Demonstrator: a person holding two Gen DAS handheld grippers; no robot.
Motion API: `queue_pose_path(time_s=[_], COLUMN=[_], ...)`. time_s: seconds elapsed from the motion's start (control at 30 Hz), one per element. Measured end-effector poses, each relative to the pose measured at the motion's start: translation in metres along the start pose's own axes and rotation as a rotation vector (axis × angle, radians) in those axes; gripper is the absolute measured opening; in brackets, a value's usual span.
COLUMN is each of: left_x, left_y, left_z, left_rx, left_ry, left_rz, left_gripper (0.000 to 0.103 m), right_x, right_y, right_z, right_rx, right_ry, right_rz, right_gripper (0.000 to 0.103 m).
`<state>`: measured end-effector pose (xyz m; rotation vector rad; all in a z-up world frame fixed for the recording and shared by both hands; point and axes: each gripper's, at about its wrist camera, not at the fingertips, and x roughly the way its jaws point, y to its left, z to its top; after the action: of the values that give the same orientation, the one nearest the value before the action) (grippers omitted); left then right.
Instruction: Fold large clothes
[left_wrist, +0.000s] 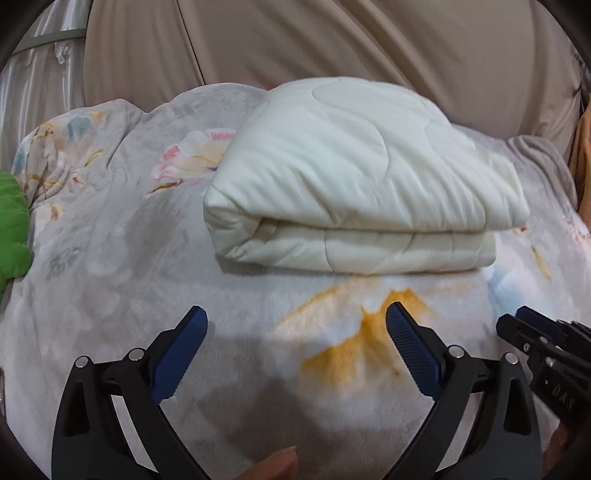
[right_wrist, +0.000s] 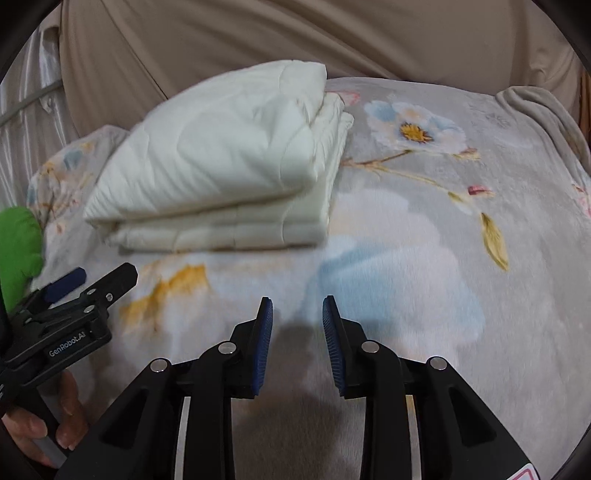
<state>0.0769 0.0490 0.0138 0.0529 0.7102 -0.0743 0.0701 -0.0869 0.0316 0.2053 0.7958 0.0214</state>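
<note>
Quilt (left_wrist: 351, 177): we count one, cream, folded, upper centre on the floral bed blanket (left_wrist: 110, 295). Left gripper (left_wrist: 295, 350) spread wide, empty; right gripper (right_wrist: 297, 339) partly apart, empty. One green, blurry, perhaps plush thing (left_wrist: 11, 229).

Cream quilted cloth comforter (left_wrist: 347, 173), folded, matt and softly puffed, stitched in curved lines. Beneath it, grey plush floral blanket (right_wrist: 424, 229), fuzzy, dull. Behind the comforter, beige smooth fabric sheet (left_wrist: 332, 40), faintly creased. Left of the comforter, bright green fleecy cloth (left_wrist: 11, 229). Matt black plastic hand-held gripper (left_wrist: 295, 350) arms, ribbed blue rubbery pads (left_wrist: 181, 354), shiny metal pins.
</note>
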Motion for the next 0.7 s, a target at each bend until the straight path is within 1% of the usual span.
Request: queue_pose_path(time_s=[0.03,0.1,0.23,0.43,0.7], left_x=[-0.001,-0.003,-0.005,-0.007,-0.008], left_y=[-0.001,-0.001,-0.002,-0.01,-0.014], left_z=[-0.001,-0.002,-0.006,-0.008,-0.008], left_rx=[-0.001,-0.01,-0.023,0.012,0.031], left_ry=[-0.004,-0.014,-0.012,-0.028,-0.033], left_rz=[0.007,0.029,0.053,0.084,0.095], left_gripper=[0.095,0.095,0.095,0.095,0.095], right_x=[0.0,0.001,-0.002,-0.001,-0.001], right_y=[0.002,0.007,0.016,0.018,0.019], right_z=[-0.003,-0.008,-0.01,-0.011,-0.011], right_rx=[0.002,0.001,-0.032,-0.043,-0.043], right_ry=[0.002,0.008,-0.019,-0.024,-0.028], right_rz=[-0.001,-0.007,-0.056,-0.075,-0.086], right_gripper=[0.037,0.039,0.044,0.045,0.045])
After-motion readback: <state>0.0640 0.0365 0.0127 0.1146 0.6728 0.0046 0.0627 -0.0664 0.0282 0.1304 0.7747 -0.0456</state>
